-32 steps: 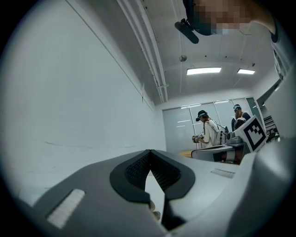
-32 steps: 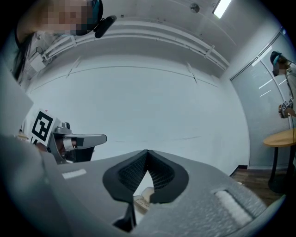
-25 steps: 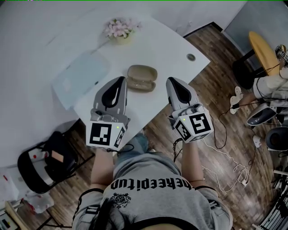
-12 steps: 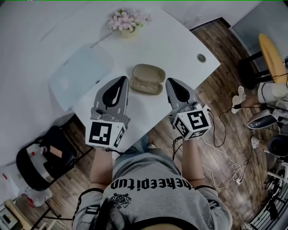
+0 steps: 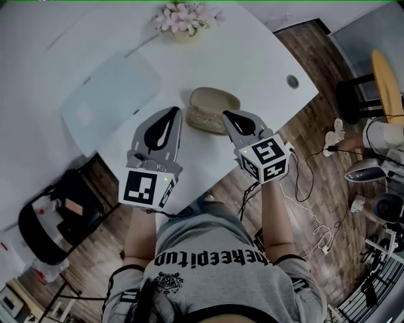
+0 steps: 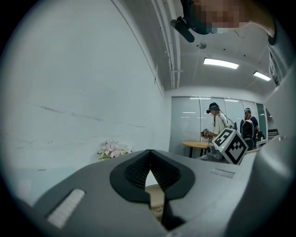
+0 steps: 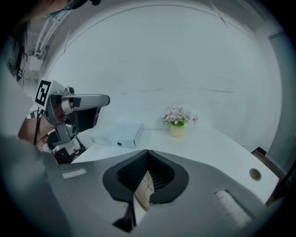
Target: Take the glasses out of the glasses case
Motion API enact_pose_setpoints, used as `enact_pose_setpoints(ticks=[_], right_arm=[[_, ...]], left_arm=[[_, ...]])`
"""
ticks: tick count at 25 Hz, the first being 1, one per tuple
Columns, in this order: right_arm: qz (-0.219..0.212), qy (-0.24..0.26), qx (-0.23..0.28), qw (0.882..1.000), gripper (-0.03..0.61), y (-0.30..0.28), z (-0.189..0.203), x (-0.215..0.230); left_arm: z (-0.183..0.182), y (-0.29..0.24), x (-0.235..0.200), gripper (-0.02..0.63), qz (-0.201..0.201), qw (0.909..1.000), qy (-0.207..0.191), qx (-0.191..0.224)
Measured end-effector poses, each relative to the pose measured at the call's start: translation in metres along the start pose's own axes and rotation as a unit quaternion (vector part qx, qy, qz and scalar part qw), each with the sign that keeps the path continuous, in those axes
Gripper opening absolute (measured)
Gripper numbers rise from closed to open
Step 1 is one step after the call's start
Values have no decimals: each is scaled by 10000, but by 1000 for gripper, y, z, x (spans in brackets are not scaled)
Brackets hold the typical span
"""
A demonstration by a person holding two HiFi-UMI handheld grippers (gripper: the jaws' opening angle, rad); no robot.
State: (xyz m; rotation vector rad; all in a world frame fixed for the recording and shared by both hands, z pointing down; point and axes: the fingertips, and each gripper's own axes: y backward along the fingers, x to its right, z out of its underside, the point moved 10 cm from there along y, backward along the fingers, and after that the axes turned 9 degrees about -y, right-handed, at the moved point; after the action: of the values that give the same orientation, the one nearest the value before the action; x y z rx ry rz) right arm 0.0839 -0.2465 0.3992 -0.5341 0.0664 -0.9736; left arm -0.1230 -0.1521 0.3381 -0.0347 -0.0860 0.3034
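Since a second ago my right tool [image 5: 228, 117] has swung in to the left. It was then well clear of the glasses case [image 5: 213, 104], on its right; now its tip overlaps the near right end of the case in the head view, though I cannot tell whether it touches. My left tool [image 5: 172, 115] sits much where it was, just beside the case's left end and not touching it. The flowers [image 5: 186, 16] have slid up toward the top edge of the head view.

Both tools are clenched, with the black pads meeting at the tips and nothing gripped between them. In each gripper view the tan case shows only through the small opening behind the closed tips.

The case lies on the white surface [image 5: 265, 60], between my two tools and toward the near edge. A pale flat box [image 5: 107, 98] is off to its left. It looks as if the lid may be up toward the far side, but I cannot make out glasses inside.

As for writing, each tool's cube carries only black-and-white square markers. The dark lettering on my grey shirt [image 5: 214, 258] is upside down and partly cut off, and seems to end in "keepitup".
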Motion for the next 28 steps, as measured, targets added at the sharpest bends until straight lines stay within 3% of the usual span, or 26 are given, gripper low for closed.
enact_pose_setpoints(ticks=[6, 13, 28], right_arm=[[-344, 389, -987, 9938, 5, -36, 12, 8], [-612, 683, -1761, 9801, 18, -68, 23, 20], [-1335, 1245, -3221, 9289, 58, -113, 39, 34]], left_arm=[[14, -3, -11, 20, -36, 9998, 96, -154], [26, -4, -23, 20, -55, 9995, 181, -242], [37, -4, -39, 19, -60, 9994, 273, -183]])
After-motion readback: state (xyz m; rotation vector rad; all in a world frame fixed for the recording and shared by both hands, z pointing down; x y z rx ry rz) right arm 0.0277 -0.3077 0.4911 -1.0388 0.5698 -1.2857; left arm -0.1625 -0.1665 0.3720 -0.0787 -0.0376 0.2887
